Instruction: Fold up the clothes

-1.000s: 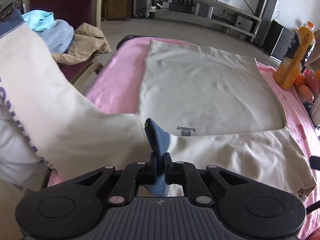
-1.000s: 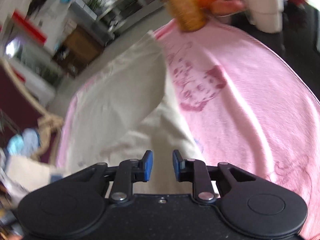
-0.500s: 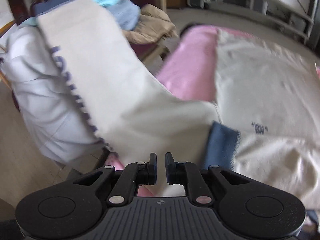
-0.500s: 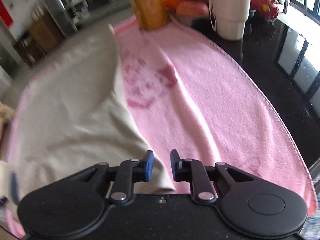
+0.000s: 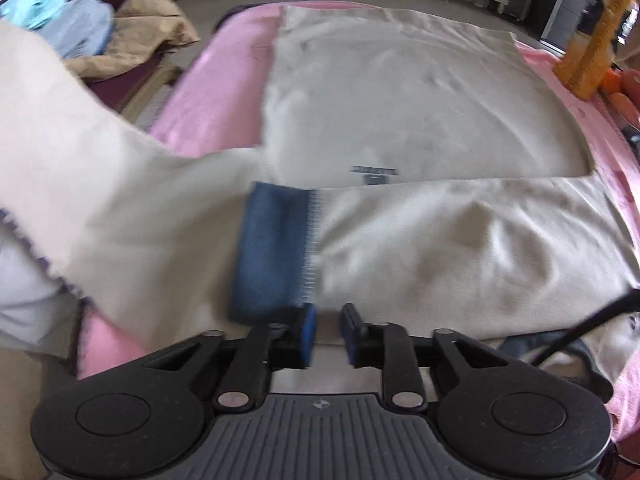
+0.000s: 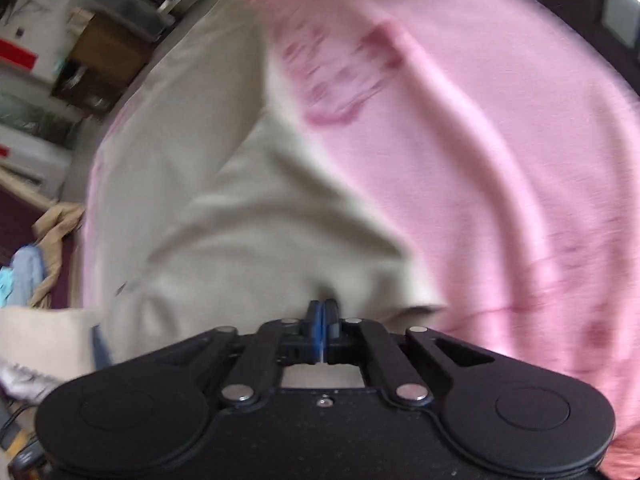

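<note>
Pink terry towel (image 5: 224,112) covers the table under my cream long-sleeved sweatshirt (image 5: 400,92), which lies flat on it with one sleeve folded across its near edge, the blue ribbed cuff (image 5: 274,248) ending just ahead of my left gripper (image 5: 327,320). That gripper's jaws are opening with nothing between them. My right gripper (image 6: 322,312) is clenched at the sweatshirt's near edge, though blur hides whether cloth is pinched.

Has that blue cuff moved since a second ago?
Yes. The blue cuff was pinched upright in the left tool; now it lies flat on the cream garment.
</note>
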